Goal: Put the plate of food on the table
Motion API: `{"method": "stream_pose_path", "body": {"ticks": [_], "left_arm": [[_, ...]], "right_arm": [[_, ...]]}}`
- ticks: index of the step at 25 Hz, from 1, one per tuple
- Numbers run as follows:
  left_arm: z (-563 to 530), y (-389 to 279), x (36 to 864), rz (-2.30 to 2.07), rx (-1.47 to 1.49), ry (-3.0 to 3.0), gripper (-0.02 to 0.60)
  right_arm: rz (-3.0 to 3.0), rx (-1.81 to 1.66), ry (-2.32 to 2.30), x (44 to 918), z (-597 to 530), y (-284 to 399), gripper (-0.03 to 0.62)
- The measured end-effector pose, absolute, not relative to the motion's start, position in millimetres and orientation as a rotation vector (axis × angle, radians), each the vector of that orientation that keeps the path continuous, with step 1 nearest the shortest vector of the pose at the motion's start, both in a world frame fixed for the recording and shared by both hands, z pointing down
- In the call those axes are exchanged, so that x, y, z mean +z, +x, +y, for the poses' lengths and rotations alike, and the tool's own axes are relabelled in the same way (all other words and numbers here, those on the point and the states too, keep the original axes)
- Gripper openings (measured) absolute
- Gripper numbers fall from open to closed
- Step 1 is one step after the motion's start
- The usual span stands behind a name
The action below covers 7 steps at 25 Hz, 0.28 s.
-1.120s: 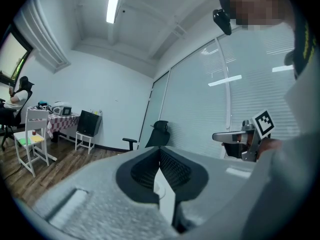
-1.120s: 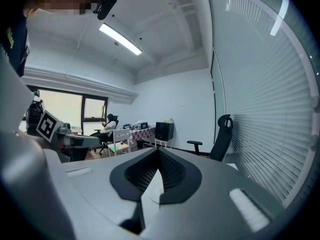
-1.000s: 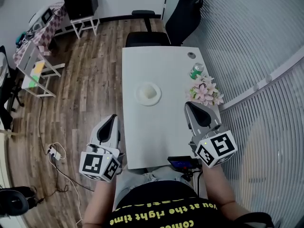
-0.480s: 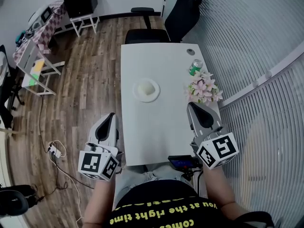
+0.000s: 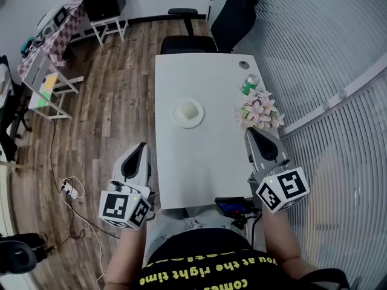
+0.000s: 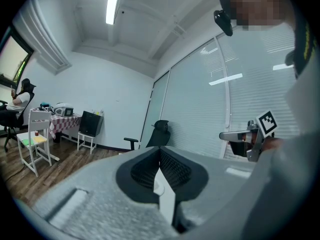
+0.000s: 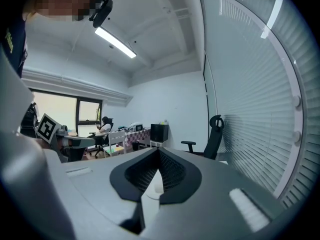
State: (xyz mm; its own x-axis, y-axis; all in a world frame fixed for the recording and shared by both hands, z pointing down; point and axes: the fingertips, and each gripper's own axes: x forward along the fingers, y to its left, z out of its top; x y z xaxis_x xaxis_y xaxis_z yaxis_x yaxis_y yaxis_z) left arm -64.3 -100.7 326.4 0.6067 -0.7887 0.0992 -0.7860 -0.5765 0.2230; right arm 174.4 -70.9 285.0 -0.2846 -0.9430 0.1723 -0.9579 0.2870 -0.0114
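The plate (image 5: 187,113) sits flat at mid-table (image 5: 199,168), clear of the edges, so I judge the placing done. The best move now is to hold both tools back and not nudge it. My left gripper (image 5: 141,148) hangs off the table's left side over the floor, jaws together with nothing between them. My right gripper (image 5: 251,133) is over the near right corner, just near of the flowers (image 5: 260,112), also closed and empty. Both point far, away from me.
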Motion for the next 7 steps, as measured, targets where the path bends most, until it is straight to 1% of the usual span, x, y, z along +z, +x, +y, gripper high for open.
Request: {"method": "stream_pose_path", "body": {"ticks": [7], "left_arm": [[-101.7,-74.9,324.3,-1.331,-0.029,2.587,0.002]], "right_arm": [[-2.392,0.166,1.832,283.4,-71.3,182.5,0.005]]}}
